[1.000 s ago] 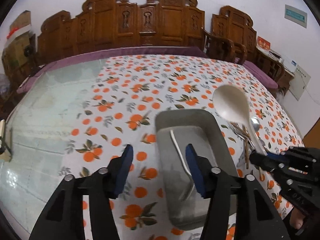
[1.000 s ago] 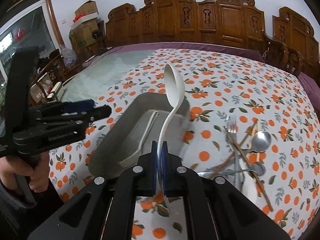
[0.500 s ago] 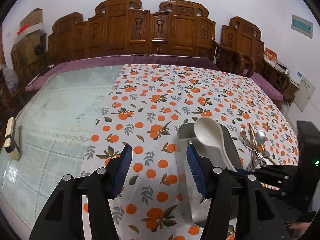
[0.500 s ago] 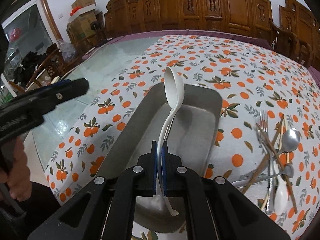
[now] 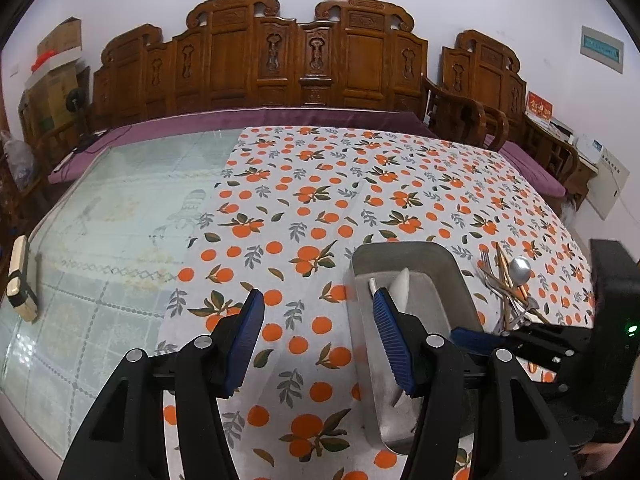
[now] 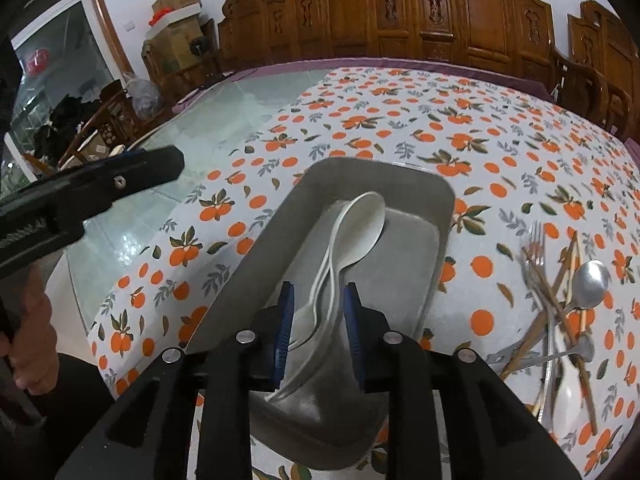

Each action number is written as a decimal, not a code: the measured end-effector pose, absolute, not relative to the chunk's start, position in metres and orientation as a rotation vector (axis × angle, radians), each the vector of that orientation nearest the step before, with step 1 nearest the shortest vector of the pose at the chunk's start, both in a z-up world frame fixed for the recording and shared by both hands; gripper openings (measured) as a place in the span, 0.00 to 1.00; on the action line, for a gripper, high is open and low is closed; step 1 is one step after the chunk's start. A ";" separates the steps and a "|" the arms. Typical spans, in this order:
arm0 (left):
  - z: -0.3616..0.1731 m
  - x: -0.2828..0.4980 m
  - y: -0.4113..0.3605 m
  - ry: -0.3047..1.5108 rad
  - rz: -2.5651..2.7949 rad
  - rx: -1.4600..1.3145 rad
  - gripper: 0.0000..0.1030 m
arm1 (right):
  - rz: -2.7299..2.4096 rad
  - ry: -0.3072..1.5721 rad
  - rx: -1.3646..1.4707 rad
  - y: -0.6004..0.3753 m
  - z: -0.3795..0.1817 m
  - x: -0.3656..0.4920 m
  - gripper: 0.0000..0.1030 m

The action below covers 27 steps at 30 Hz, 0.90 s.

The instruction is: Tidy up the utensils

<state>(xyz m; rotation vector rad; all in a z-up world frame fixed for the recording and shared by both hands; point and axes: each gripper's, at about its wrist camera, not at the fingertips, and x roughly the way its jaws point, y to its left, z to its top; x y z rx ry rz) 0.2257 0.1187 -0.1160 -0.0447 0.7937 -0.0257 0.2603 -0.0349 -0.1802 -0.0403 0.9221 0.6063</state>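
Both grippers (image 5: pixel 318 336) (image 6: pixel 318 322) apart, 2 spoons (image 6: pixel 352 236) in tray (image 6: pixel 400 172); I risk snagging their handles between right's fingers on retreat.

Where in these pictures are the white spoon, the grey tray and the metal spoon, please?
white spoon (image 6: pixel 362 222), right wrist view, bowl.
grey tray (image 6: pixel 376 170), right wrist view, far rim.
metal spoon (image 6: pixel 590 282), right wrist view, bowl.

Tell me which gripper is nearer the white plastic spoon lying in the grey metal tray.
Right. The right gripper is open with its fingers straddling the handle of the white plastic spoon inside the grey metal tray. The left gripper hangs open over the tablecloth beside the tray.
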 end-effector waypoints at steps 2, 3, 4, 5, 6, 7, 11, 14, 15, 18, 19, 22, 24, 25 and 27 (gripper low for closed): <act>-0.117 0.226 0.115 0.796 -0.031 -0.041 0.53 | 0.611 0.897 -0.047 -0.044 -0.171 0.256 0.27; -0.117 0.225 0.113 0.796 -0.034 -0.038 0.53 | 0.608 0.885 -0.050 -0.049 -0.166 0.253 0.27; -0.118 0.225 0.111 0.796 -0.037 -0.034 0.53 | 0.606 0.876 -0.051 -0.054 -0.162 0.252 0.27; -0.118 0.224 0.109 0.796 -0.041 -0.030 0.53 | 0.603 0.868 -0.053 -0.060 -0.158 0.251 0.27; -0.118 0.224 0.106 0.794 -0.047 -0.027 0.53 | 0.592 0.855 -0.058 -0.068 -0.152 0.248 0.27; -0.118 0.223 0.105 0.793 -0.053 -0.028 0.53 | 0.584 0.847 -0.062 -0.074 -0.149 0.247 0.27; -0.118 0.220 0.094 0.783 -0.086 -0.036 0.65 | 0.522 0.824 -0.086 -0.107 -0.140 0.241 0.27; -0.118 0.218 0.082 0.783 -0.114 -0.035 0.65 | 0.458 0.831 -0.105 -0.135 -0.143 0.243 0.27; -0.118 0.218 0.077 0.783 -0.127 -0.038 0.65 | 0.432 0.840 -0.107 -0.147 -0.146 0.244 0.27; -0.120 0.218 0.062 0.784 -0.153 -0.035 0.65 | 0.369 0.867 -0.107 -0.174 -0.157 0.248 0.27; -0.121 0.217 0.057 0.782 -0.164 -0.029 0.65 | 0.352 0.874 -0.107 -0.181 -0.160 0.248 0.27; -0.123 0.216 0.042 0.779 -0.182 -0.003 0.65 | 0.322 0.894 -0.099 -0.197 -0.171 0.249 0.27; -0.125 0.215 0.034 0.779 -0.193 0.010 0.65 | 0.305 0.910 -0.087 -0.205 -0.178 0.251 0.27; -0.126 0.215 0.031 0.780 -0.200 0.012 0.65 | 0.299 0.914 -0.085 -0.208 -0.182 0.252 0.27; -0.128 0.214 0.025 0.785 -0.209 0.017 0.65 | 0.294 0.923 -0.086 -0.213 -0.189 0.254 0.27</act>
